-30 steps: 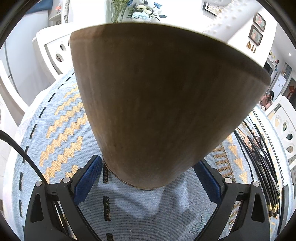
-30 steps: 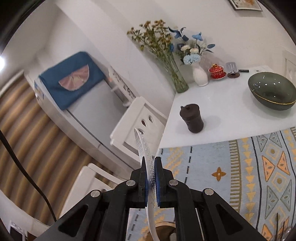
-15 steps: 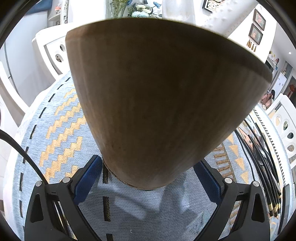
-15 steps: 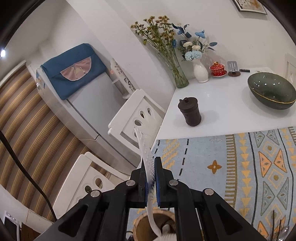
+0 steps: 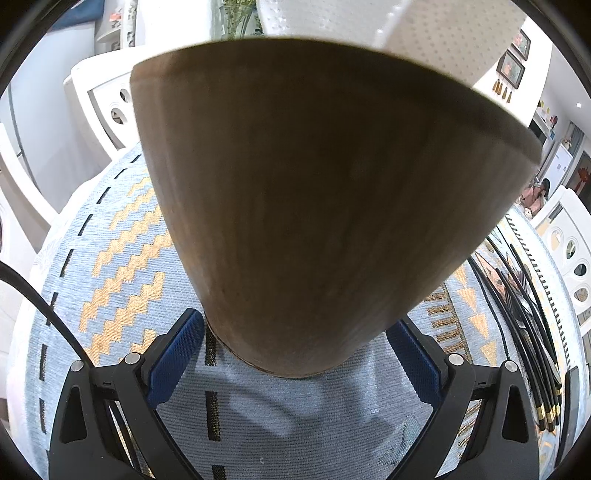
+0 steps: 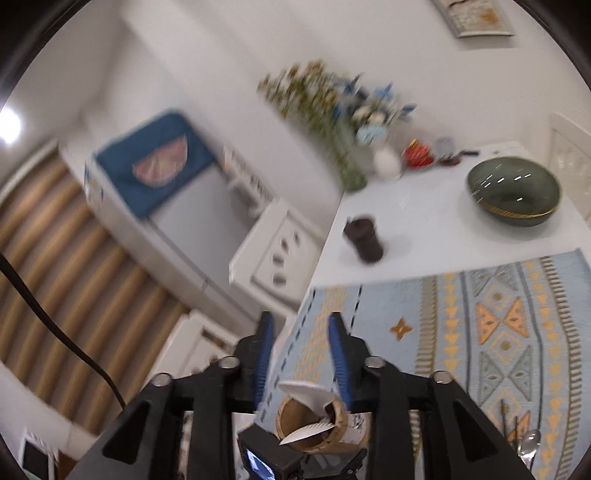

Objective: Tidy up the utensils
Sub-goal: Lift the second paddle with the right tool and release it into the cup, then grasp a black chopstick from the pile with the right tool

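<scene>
1. My left tongs (image 5: 295, 354): blue pads clamped on the base of the tall brown wooden utensil cup (image 5: 317, 206), which fills the view ahead of them and stands on the pale blue woven mat with orange zigzags (image 5: 122, 273).

2. White dotted flat utensils (image 5: 443, 33): rising out of the cup's rim, beyond my left tongs.

3. Black chopsticks with gold bands (image 5: 532, 350): lying on the mat, to the right of my left tongs.

4. My right tongs (image 6: 301, 336): jaws have just been opening, now apart, nothing between the blue pads (image 6: 264, 347). Below them sits the same cup, seen from above, white utensils resting in its mouth.

5. White counter (image 6: 424, 221): ahead of my right tongs, carrying a dark brown lidded jar (image 6: 364, 240) and, further right, a dark green bowl with a gold rim (image 6: 513, 192).
</scene>
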### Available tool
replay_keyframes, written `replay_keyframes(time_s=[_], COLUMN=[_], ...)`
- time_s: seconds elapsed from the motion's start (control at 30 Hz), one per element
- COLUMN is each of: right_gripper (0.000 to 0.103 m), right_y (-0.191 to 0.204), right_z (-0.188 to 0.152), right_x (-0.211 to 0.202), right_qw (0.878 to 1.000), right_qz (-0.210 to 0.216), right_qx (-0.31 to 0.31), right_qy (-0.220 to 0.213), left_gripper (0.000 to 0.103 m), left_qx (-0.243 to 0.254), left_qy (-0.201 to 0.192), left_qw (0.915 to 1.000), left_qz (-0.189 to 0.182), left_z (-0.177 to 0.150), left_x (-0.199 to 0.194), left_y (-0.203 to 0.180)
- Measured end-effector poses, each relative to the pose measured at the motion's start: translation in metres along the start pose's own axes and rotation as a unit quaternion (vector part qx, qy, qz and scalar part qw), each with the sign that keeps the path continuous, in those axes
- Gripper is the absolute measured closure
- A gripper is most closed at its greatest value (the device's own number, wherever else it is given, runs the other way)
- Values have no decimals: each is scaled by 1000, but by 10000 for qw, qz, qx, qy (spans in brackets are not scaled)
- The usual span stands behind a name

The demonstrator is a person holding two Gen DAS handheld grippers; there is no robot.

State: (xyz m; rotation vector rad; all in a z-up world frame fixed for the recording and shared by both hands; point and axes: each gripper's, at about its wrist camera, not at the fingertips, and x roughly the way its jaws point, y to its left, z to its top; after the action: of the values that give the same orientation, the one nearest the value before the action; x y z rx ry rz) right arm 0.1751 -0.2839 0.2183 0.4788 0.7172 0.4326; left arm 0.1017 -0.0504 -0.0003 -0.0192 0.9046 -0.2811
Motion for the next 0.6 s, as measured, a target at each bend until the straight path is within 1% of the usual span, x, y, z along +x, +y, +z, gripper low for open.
replay_keyframes(time_s=[0.03,0.07,0.17,0.23,0.33,0.4,0.43,0.53,0.6], right_gripper=[49,42,42,42,42,42,42,42,44], right_y=[-7,-12,-24,-33,-47,-56,-63,-81,-98], right_z=[4,7,14,13,7,-1,-11,-37,-68], right_x=[-19,-33,-72,-94,-119,-127,-128,-117,-99], right_qw=[9997,9989,9962,9942,9922,9920,9922,9913,9859], right_qz=[-5,-15,19,-47,-92,-225,-395,-806,-1240], right_qx=[130,231,444,564,730,789,830,969,1118], right_qy=[-228,-401,-747,-912,-1003,-961,-846,-373,136], left_gripper=[4,4,4,4,4,4,4,4,4], left_qx=[1,3,4,5,4,5,5,7,9], left_qy=[0,0,1,3,3,3,3,7,5], left_qw=[10000,10000,10000,10000,10000,10000,10000,10000,10000], left_qz=[0,1,3,5,5,6,6,11,13], left_z=[0,0,0,0,-1,-1,-1,-1,-2], left_x=[1,1,1,0,0,0,0,0,1], left_y=[-1,-1,-1,0,2,2,2,2,2])
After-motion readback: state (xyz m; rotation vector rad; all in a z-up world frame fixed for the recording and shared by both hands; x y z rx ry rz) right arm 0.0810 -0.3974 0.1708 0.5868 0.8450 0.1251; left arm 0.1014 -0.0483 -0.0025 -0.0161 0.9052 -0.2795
